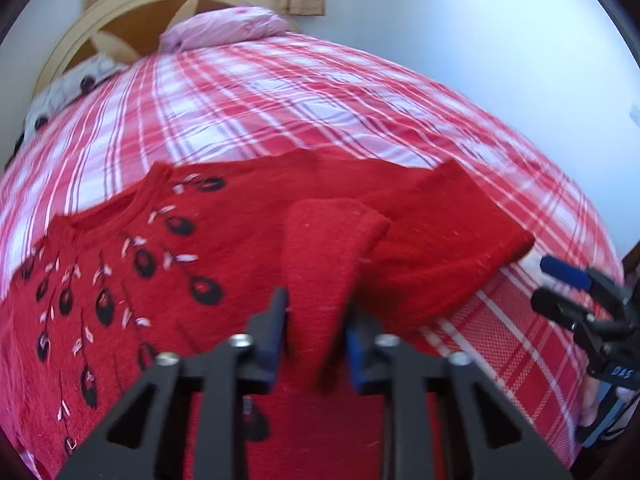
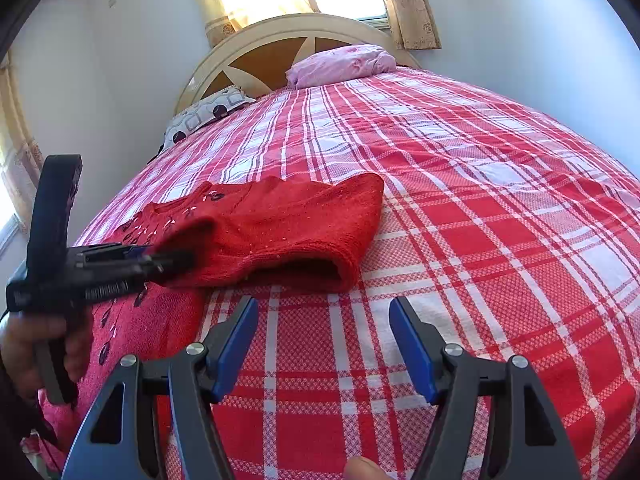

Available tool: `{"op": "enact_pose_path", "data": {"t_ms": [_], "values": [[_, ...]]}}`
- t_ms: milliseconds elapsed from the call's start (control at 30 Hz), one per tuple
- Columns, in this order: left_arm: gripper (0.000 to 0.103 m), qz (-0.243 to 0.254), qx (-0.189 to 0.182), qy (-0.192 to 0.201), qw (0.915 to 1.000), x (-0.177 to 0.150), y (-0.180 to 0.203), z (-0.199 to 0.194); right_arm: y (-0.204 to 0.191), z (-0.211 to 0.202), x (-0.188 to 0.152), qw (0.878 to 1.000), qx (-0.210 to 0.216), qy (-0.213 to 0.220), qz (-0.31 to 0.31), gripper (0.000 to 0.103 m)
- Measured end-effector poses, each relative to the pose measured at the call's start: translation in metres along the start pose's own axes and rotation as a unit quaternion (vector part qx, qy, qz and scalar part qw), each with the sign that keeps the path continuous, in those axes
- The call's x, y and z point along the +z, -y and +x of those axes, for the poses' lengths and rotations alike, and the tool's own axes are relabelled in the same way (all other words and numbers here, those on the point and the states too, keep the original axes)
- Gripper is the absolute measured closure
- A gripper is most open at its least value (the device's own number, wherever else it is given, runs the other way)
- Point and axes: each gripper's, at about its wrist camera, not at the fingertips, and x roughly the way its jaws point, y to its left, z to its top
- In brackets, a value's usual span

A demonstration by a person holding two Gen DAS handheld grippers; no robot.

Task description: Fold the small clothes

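Observation:
A red knit sweater (image 1: 160,248) with black and white embroidered flowers lies on the plaid bed cover. My left gripper (image 1: 318,308) is shut on a raised fold of its red knit (image 1: 328,248), which stands up between the blue pads. In the right wrist view the same left gripper (image 2: 172,258) pinches the sweater (image 2: 280,220) beside its sleeve, whose cuff (image 2: 320,272) opens toward me. My right gripper (image 2: 323,304) hovers open over the bare cover in front of the sleeve, with nothing between its fingers. It also shows at the far right as the right gripper (image 1: 560,288).
The red and white plaid cover (image 2: 460,200) spans the whole bed. A pink pillow (image 2: 340,62) and a patterned pillow (image 2: 200,116) lie by the cream headboard (image 2: 256,40). A hand (image 2: 24,344) holds the left gripper's handle. A pale wall runs along the bed's right side.

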Motion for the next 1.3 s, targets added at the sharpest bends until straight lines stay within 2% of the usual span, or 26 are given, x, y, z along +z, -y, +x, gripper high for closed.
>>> {"op": "enact_pose_path", "data": {"t_ms": [67,167,267,467,700,1033,1300], "values": [[0.09,-0.025,-0.02,-0.005,0.9995,-0.001,-0.012,-0.003,-0.001,0.001,0.0,1.0,0.001,-0.001,-0.001,0.034],[0.09,-0.059,-0.051,0.001,0.997,0.0,-0.029,-0.015,-0.002,0.002,-0.001,1.0,0.001,-0.001,-0.003,0.034],[0.091,-0.065,-0.049,0.013,0.9966,0.002,-0.037,-0.028,-0.001,0.002,-0.002,1.0,0.003,-0.002,-0.002,0.034],[0.092,-0.091,-0.059,0.003,0.9941,-0.003,-0.068,-0.052,-0.002,0.006,-0.003,1.0,0.006,-0.01,-0.005,0.035],[0.093,-0.133,-0.045,0.041,0.9892,-0.012,-0.113,-0.08,-0.002,0.008,-0.004,1.0,0.002,-0.013,-0.007,0.035],[0.093,-0.181,0.005,0.056,0.9818,-0.04,-0.177,-0.101,0.0,0.007,-0.005,1.0,0.003,-0.013,-0.004,0.035],[0.093,-0.208,0.02,0.063,0.9759,-0.056,-0.209,-0.109,0.0,0.008,-0.005,1.0,0.002,-0.013,-0.004,0.035]]}}
